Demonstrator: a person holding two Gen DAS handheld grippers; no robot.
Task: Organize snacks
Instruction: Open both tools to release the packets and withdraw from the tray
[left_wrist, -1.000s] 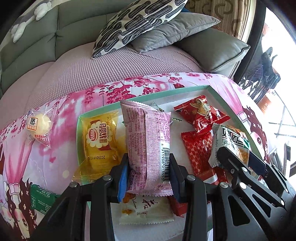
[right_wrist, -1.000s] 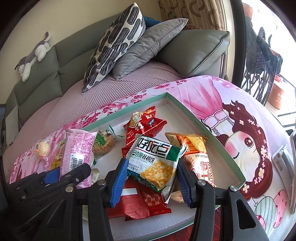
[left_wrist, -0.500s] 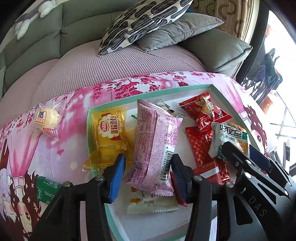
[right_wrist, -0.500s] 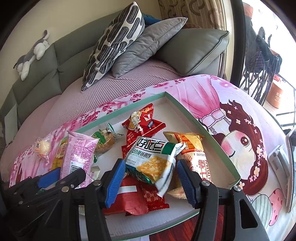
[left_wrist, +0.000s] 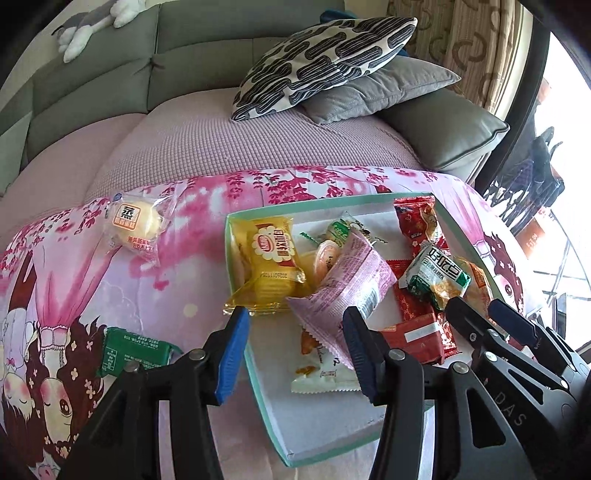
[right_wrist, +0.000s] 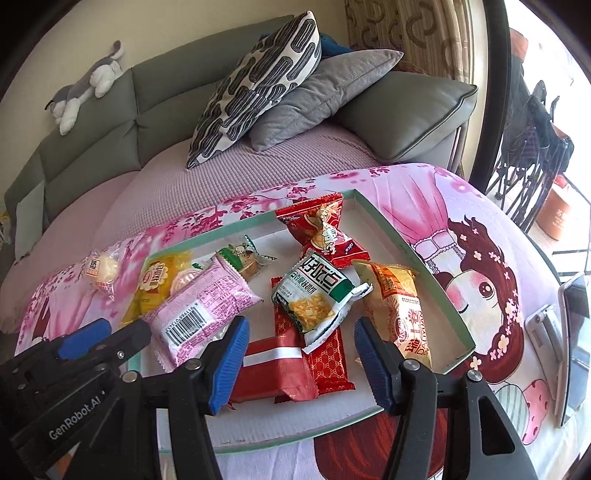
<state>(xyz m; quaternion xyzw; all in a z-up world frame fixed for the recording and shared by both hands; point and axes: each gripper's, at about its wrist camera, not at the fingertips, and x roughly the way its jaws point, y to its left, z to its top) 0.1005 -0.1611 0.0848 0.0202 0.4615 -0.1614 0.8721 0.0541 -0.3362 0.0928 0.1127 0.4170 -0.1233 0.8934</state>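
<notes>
A shallow green-rimmed tray (left_wrist: 236, 317) (right_wrist: 424, 258) on the pink cartoon cloth holds several snack packets. A pink packet (left_wrist: 347, 284) (right_wrist: 203, 310) lies in it on a yellow cake packet (left_wrist: 269, 251) (right_wrist: 153, 284). A green-and-white packet (left_wrist: 439, 273) (right_wrist: 317, 295) lies on red packets (right_wrist: 288, 362). My left gripper (left_wrist: 295, 343) is open and empty just behind the pink packet. My right gripper (right_wrist: 301, 358) is open and empty behind the green-and-white packet.
Outside the tray lie a clear-wrapped round cake (left_wrist: 135, 225) (right_wrist: 101, 267) at the far left and a green packet (left_wrist: 133, 350) by my left finger. A phone on a stand (right_wrist: 572, 332) sits at the right. A sofa with cushions (right_wrist: 258, 85) is behind.
Both grippers opened and let go. The pink packet and the green-and-white packet dropped into the tray. Both grippers drew back.
</notes>
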